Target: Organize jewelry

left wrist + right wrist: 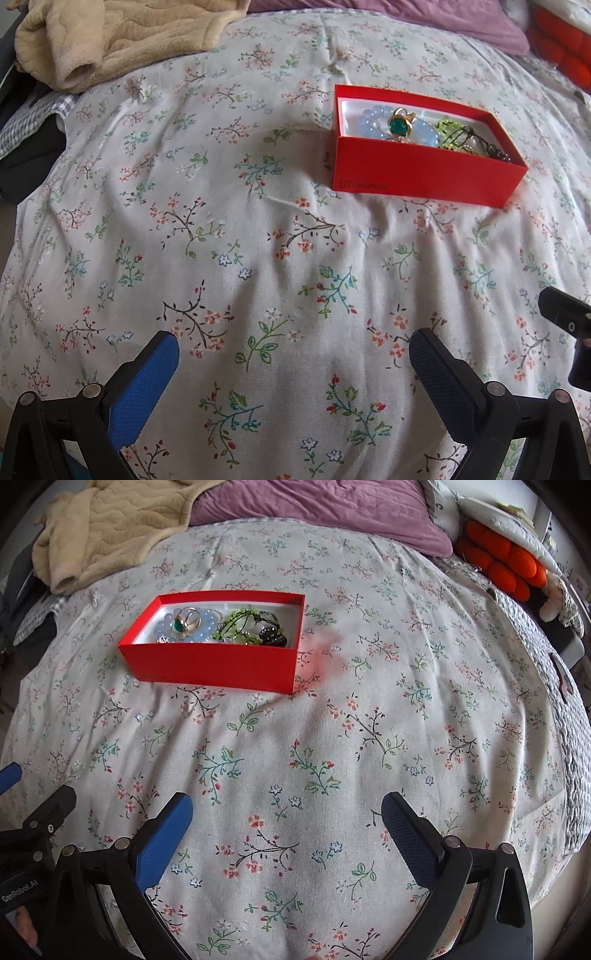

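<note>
A red box (424, 173) sits on the floral bedspread (221, 240). It holds a pale blue bead bracelet (373, 116), a gold ring with a green stone (398, 125), a green bead strand (448, 131) and dark beads (498, 153). In the right wrist view the box (214, 662) lies far left of centre, with the ring (183, 624), green beads (240, 622) and a dark piece (273, 637) inside. My left gripper (295, 354) is open and empty, well short of the box. My right gripper (288, 812) is open and empty, also short of it.
A beige fleece blanket (122, 37) and a purple pillow (317, 506) lie at the head of the bed. An orange knitted thing (498, 559) sits at the far right. The left gripper's body (33, 830) shows at the right wrist view's left edge.
</note>
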Available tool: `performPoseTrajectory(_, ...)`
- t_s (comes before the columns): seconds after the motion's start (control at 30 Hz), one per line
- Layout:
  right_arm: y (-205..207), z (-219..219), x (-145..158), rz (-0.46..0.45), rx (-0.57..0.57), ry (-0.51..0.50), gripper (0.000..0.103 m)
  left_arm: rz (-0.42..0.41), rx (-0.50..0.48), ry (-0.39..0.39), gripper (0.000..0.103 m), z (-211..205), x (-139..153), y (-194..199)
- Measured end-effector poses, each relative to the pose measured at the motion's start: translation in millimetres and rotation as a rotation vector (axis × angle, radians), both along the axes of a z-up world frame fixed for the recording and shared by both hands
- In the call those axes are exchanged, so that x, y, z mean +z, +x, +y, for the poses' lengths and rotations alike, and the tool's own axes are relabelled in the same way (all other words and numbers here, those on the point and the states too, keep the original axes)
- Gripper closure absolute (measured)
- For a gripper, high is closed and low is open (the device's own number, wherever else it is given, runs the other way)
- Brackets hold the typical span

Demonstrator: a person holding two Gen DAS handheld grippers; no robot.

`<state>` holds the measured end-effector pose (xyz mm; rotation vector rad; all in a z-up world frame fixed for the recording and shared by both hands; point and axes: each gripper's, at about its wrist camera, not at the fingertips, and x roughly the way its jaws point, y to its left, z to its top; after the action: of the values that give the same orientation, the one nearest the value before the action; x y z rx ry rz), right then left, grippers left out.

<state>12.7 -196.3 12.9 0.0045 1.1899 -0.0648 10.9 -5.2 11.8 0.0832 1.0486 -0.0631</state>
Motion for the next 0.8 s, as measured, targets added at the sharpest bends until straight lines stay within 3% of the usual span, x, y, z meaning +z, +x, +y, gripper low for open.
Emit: performPoseTrajectory(0.8,0.3,0.2,-5.8,0.015,-0.003,-0.010,0.000,-0.026,-0.001,-0.024,0.001,0.8,4.5,-2.9)
